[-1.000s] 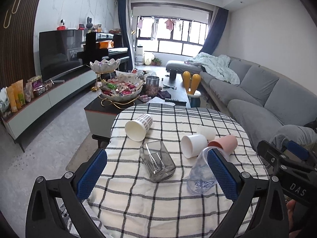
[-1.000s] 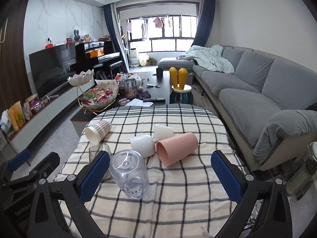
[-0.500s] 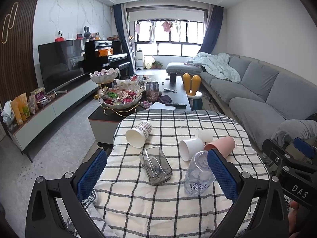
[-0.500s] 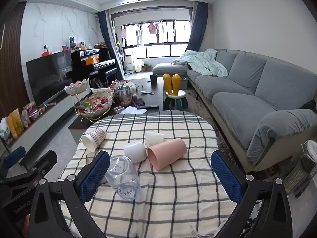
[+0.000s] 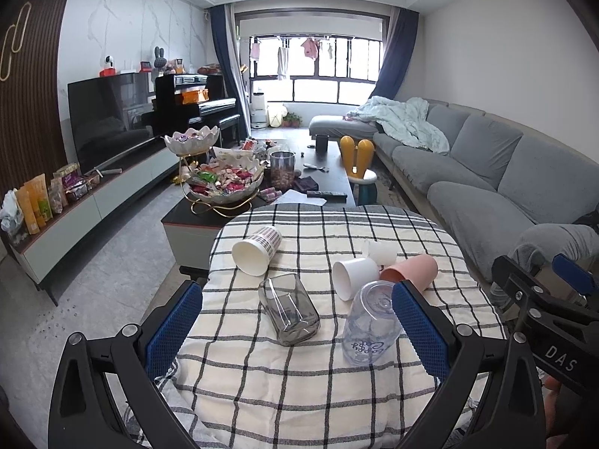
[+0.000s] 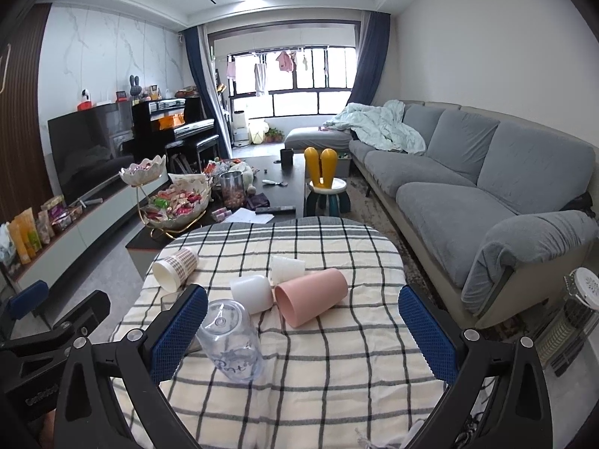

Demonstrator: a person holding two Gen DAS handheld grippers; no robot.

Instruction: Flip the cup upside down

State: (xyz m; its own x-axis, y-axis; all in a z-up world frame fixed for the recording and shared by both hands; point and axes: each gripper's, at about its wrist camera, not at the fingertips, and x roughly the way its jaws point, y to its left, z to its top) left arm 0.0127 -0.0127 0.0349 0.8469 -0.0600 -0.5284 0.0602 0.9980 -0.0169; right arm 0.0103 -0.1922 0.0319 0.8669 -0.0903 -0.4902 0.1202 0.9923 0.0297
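Note:
A clear plastic cup (image 5: 368,323) stands upside down on the checked tablecloth (image 5: 299,385); it also shows in the right wrist view (image 6: 232,340). Lying on their sides are a grey glass (image 5: 289,313), a patterned paper cup (image 5: 256,250), a white cup (image 5: 353,276), a pink cup (image 5: 411,271) and a small white cup (image 5: 382,252). My left gripper (image 5: 295,329) is open and empty above the near table edge. My right gripper (image 6: 303,336) is open and empty, its left pad (image 6: 179,333) beside the clear cup.
A dark coffee table (image 5: 325,183) with a snack bowl stand (image 5: 221,183) lies beyond the table. A grey sofa (image 5: 486,187) runs along the right. A TV cabinet (image 5: 93,194) is on the left. A heater (image 6: 565,321) stands at the right.
Both grippers have pulled back and risen, so the table looks smaller. The clear cup stays upside down. No cup has moved.

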